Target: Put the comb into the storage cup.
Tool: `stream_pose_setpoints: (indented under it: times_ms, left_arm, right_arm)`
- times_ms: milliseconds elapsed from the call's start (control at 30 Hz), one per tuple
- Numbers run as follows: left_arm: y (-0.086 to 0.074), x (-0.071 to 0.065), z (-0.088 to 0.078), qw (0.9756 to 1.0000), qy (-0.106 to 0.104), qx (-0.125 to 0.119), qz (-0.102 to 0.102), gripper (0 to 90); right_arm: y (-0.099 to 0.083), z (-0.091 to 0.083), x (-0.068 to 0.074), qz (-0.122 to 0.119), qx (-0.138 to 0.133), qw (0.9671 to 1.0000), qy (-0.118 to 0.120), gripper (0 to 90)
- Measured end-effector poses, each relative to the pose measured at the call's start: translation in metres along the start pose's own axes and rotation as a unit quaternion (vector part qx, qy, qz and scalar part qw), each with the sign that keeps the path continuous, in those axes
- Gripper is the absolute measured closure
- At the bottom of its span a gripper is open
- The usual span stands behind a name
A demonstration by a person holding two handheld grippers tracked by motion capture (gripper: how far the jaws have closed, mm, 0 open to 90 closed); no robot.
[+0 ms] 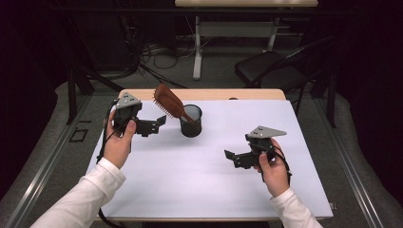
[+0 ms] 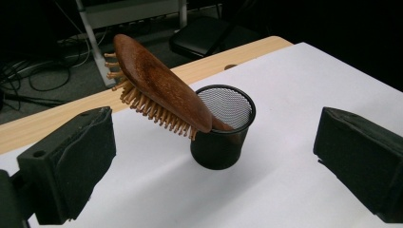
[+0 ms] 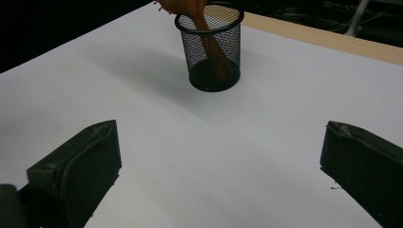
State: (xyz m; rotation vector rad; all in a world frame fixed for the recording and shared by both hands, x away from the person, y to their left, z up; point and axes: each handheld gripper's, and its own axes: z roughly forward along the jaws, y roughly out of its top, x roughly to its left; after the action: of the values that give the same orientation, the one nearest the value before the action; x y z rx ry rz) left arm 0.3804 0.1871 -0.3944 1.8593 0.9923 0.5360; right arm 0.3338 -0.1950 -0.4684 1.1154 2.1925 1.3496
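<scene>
Hairbrush [image 2: 159, 88] stands handle-down in the black mesh cup [image 2: 223, 142] on the white bench [image 1: 214, 180], leaning over its rim. Left gripper [image 1: 154, 124] is near the cup, right gripper [image 1: 236, 159] well apart. Both have their fingers [image 2: 71, 166] wide and hold nothing.

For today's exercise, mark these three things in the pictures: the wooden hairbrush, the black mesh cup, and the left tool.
wooden hairbrush [image 2: 157, 85], left gripper view, on its smooth back.
black mesh cup [image 3: 211, 45], right gripper view, on its mesh wall.
left tool [image 1: 159, 124], high view, midway between its open fingertips.

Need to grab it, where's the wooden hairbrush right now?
High view, far left-centre: the brown wooden hairbrush leans handle-down in the black mesh cup, beside the left gripper.
</scene>
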Motion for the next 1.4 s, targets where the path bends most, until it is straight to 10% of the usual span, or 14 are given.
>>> stream_pose_setpoints:
  times_ms: [1400]
  left_arm:
    - [-0.07,-0.021,-0.016,0.9989,-0.045,0.001,0.011,0.4]
  right_arm:
    - [-0.022,-0.033,-0.011,-0.004,0.001,0.9996,-0.029,0.0]
